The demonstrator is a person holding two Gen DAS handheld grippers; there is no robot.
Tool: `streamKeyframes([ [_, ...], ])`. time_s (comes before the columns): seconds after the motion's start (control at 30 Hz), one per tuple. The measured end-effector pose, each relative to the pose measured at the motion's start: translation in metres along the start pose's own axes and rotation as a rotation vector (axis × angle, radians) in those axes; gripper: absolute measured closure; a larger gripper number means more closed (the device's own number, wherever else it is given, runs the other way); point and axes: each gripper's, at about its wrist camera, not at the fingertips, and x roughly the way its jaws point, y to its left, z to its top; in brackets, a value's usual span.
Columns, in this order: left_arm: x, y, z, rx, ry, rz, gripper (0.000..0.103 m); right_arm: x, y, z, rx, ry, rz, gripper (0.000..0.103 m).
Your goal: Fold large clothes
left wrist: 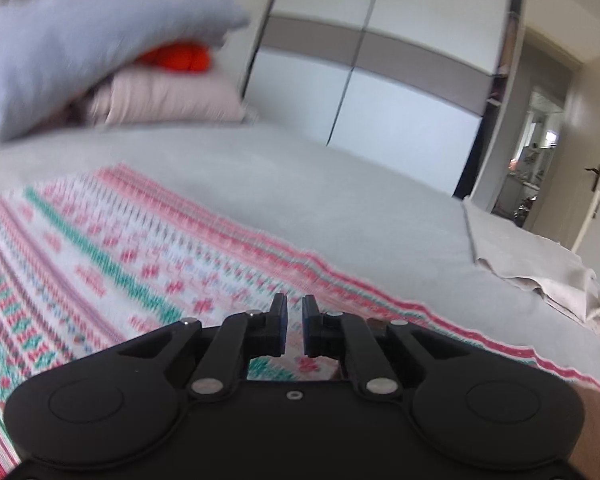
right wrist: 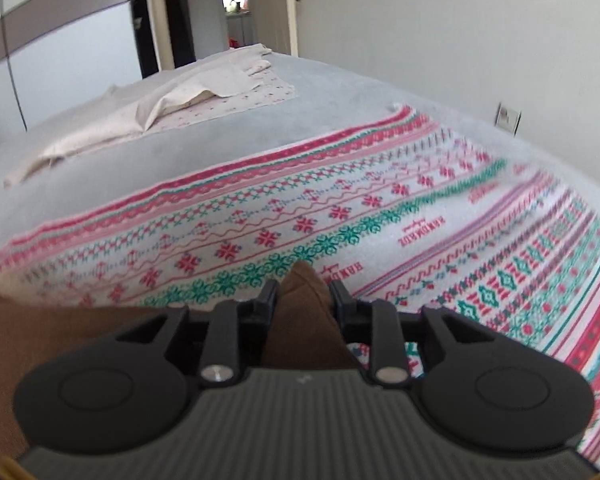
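Patterned red, green and white cloth [right wrist: 340, 208] spread flat across the grey bed [right wrist: 332, 92], its near part lying under both tools. Brown fabric corner [right wrist: 300, 300] poking up between the right claw [right wrist: 303, 294] fingers, jaws parted around it, not visibly pinching. Left claw [left wrist: 295, 312] pressed nearly together over the cloth, nothing between. Cream cloth [right wrist: 148, 116] rumpled well apart, far side. Risk, as a guess: brown corner slipping free, fold landing crooked.

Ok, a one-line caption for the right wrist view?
Right gripper with a brown cloth corner between its fingers, above a patterned blanket spread on the bed.
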Motion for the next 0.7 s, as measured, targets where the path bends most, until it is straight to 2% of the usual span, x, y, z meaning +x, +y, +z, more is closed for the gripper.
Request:
streamKeyframes([
  [0.03,0.003,0.004,0.002,-0.012,0.037,0.003,0.094,0.001,-0.001,0.002,0.016,0.005,0.016,0.076],
  [0.1,0.000,0.003,0.001,-0.004,0.104,-0.034,0.094,-0.002,-0.004,0.008,0.030,0.011,0.036,0.065],
  [0.13,-0.006,0.001,0.002,0.017,0.118,-0.049,0.093,-0.007,-0.005,0.010,0.038,0.004,0.048,0.048],
  [0.17,-0.015,-0.002,0.005,0.044,0.122,-0.057,0.092,-0.017,-0.008,0.012,0.043,-0.006,0.067,0.036],
  [0.2,-0.027,-0.007,0.007,0.078,0.117,-0.076,0.089,-0.033,-0.011,0.012,0.037,-0.019,0.095,0.034],
  [0.27,-0.056,-0.014,0.014,0.161,0.110,-0.130,0.070,-0.068,-0.013,0.012,-0.006,-0.057,0.149,0.030],
  [0.3,-0.071,-0.018,0.015,0.203,0.112,-0.154,0.052,-0.095,-0.015,0.014,-0.029,-0.067,0.153,0.028],
  [0.33,-0.085,-0.021,0.015,0.241,0.115,-0.177,0.038,-0.114,-0.017,0.014,-0.048,-0.077,0.154,0.024],
  [0.37,-0.100,-0.023,0.015,0.277,0.116,-0.199,0.036,-0.131,-0.019,0.013,-0.062,-0.081,0.158,0.021],
  [0.47,-0.142,-0.019,0.006,0.328,0.144,-0.258,0.032,-0.173,-0.028,0.002,-0.057,-0.074,0.208,0.020],
  [0.53,-0.167,-0.014,-0.001,0.327,0.174,-0.272,0.022,-0.196,-0.034,-0.010,-0.049,-0.076,0.238,0.020],
  [0.6,-0.190,-0.008,-0.009,0.329,0.204,-0.316,0.022,-0.218,-0.037,-0.023,-0.047,-0.088,0.253,0.020],
  [0.7,-0.227,-0.005,-0.028,0.345,0.182,-0.380,0.025,-0.245,-0.028,-0.050,-0.090,-0.100,0.268,0.036],
])
